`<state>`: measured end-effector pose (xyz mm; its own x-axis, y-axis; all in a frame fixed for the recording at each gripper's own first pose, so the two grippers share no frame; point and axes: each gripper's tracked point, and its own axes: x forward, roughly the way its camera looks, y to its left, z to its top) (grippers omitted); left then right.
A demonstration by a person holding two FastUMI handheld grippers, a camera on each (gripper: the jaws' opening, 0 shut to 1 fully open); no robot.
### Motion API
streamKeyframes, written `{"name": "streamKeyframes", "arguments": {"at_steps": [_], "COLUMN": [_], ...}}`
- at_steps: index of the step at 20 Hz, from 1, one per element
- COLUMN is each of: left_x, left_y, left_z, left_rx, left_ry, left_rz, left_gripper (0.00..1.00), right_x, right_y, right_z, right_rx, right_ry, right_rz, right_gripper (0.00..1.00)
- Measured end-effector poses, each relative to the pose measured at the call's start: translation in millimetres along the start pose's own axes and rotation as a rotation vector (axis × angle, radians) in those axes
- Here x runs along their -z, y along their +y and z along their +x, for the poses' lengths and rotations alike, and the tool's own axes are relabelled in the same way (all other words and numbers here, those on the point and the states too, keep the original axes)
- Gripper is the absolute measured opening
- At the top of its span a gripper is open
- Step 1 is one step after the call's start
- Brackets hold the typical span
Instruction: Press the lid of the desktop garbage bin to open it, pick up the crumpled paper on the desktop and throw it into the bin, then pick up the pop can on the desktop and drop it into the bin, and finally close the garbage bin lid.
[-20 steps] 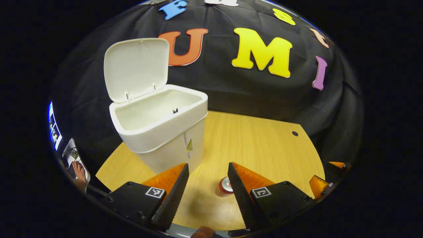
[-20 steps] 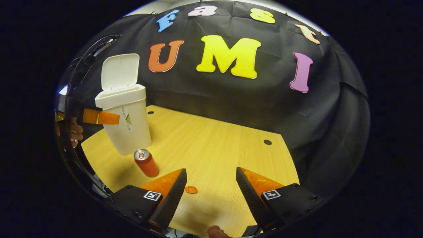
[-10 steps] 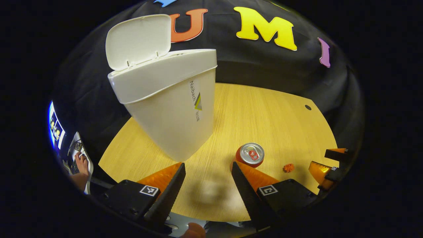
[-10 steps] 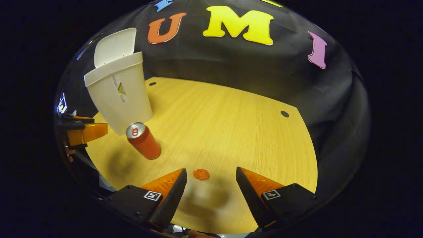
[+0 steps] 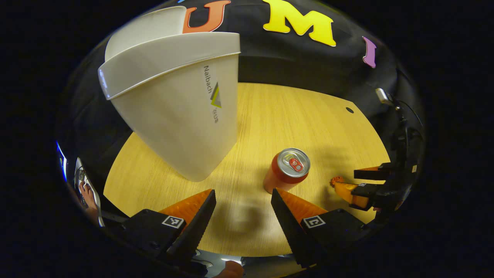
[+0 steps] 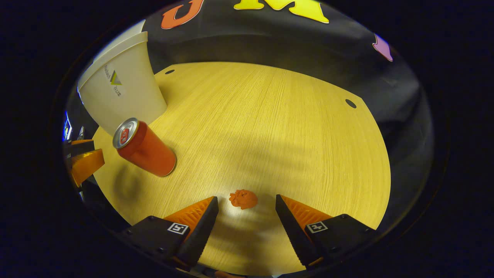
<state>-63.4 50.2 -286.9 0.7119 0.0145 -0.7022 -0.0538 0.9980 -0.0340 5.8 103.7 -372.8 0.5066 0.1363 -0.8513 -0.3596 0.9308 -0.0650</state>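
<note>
Right gripper view: spread fingers [image 6: 247,210] low over crumpled paper [image 6: 243,199].
Left gripper [image 5: 243,200] spread too; pop can [image 5: 287,170] upright at centre frame, bin [image 5: 173,112] upper left.

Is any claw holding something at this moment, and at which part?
Nothing is held. The right claw is open, with the paper on the table just ahead of it; the left claw is open near the can.

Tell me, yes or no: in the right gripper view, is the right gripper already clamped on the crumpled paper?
No: the crumpled paper lies on the table ahead of the open right gripper, untouched.
</note>
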Motion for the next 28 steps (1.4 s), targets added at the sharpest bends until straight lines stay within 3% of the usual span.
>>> {"name": "streamKeyframes", "arguments": {"at_steps": [4, 7, 10, 11, 17, 19, 20, 21, 28], "left_x": [-3.6, -1.8, 1.5, 1.8, 1.3, 7.3, 7.7, 7.6, 10.4], "left_y": [-10.3, -7.2, -4.0, -1.7, 4.4, 0.4, -1.0, -3.2, -14.4], "left_z": [2.0, 3.7, 3.1, 2.3, -1.9, -4.4, -6.7, -8.5, -22.4], "left_rx": [0.044, 0.047, 0.049, 0.044, 0.037, 0.047, 0.049, 0.054, 0.069], "left_ry": [0.004, 0.01, 0.026, 0.03, 0.025, 0.041, 0.037, 0.031, 0.011], "left_rz": [0.031, 0.03, 0.028, 0.035, 0.041, 0.028, 0.031, 0.041, 0.086], "left_gripper": [0.96, 0.96, 1.0, 0.96, 0.96, 0.96, 0.96, 0.96, 0.96], "right_x": [0.3, -3.3, -6.5, -7.7, -9.3, -9.4, -9.3, -8.3, -27.5], "right_y": [-14.0, -13.7, -13.8, -12.5, -10.6, -8.6, -10.1, -10.8, -12.6], "right_z": [9.6, 8.8, 6.4, 7.2, 4.9, 5.0, 5.3, 1.6, -5.3], "right_rx": [0.006, 0.009, 0.015, 0.013, 0.021, 0.011, 0.015, 0.016, 0.018], "right_ry": [0.067, 0.082, 0.095, 0.098, 0.109, 0.102, 0.103, 0.101, 0.017], "right_rz": [0.063, 0.082, 0.079, 0.089, 0.091, 0.091, 0.088, 0.085, 0.104], "right_gripper": [0.94, 0.82, 0.82, 0.74, 0.44, 0.46, 0.44, 0.34, 0.27]}}
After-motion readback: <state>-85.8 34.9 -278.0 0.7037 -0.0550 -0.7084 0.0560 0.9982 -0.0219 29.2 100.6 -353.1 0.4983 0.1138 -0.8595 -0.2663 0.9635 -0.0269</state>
